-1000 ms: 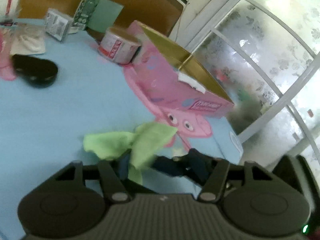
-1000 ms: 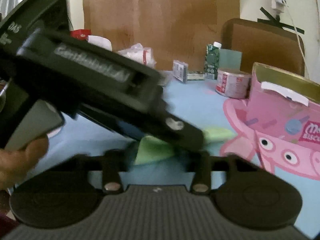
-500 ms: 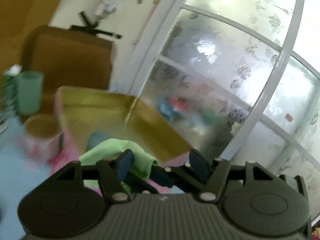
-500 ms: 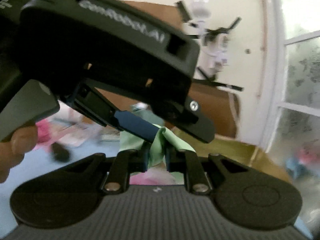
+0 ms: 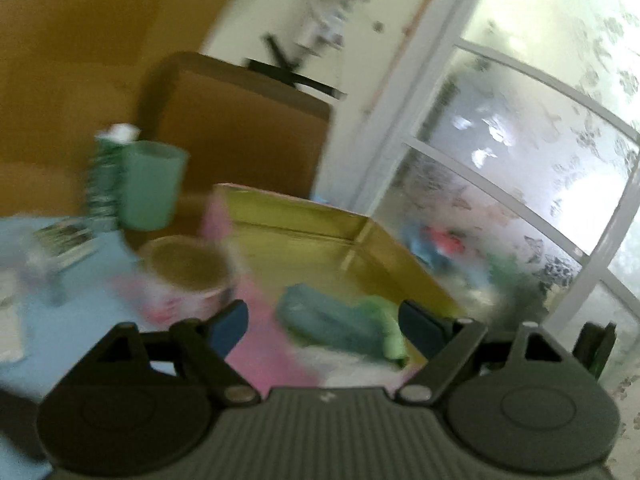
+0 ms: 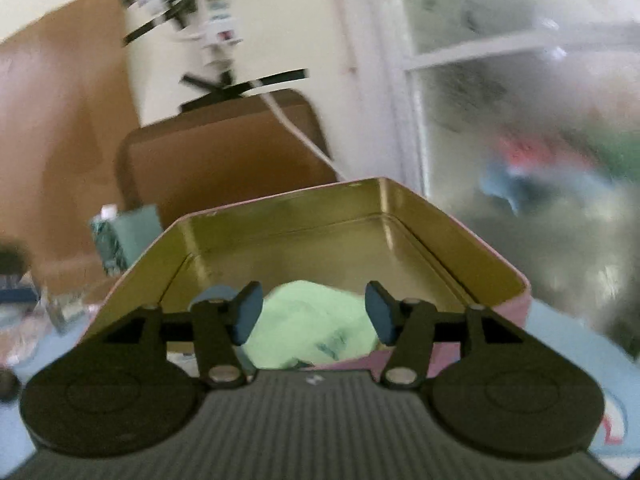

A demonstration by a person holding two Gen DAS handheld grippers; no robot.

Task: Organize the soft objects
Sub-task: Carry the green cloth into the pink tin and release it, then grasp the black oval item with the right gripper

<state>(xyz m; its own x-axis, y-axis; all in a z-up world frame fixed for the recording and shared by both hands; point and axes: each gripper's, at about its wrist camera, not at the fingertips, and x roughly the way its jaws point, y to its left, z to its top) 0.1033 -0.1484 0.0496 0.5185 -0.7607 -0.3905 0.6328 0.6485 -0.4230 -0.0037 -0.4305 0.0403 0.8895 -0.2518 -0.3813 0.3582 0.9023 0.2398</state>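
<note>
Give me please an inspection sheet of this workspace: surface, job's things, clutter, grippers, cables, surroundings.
Surface: table with light blue cover, partly pink print.
Job's things: green cloth lies inside the open pink tin, gold inside; a blue-grey soft item lies beside it in the tin.
Clutter: tape roll, green cup, patterned bottle, small packets, all blurred.
Grippers: left gripper open, empty; right gripper open above the cloth, not gripping it.
Cables: white cable and black tape strips on the wall.
Surroundings: brown chair back, frosted window.
</note>
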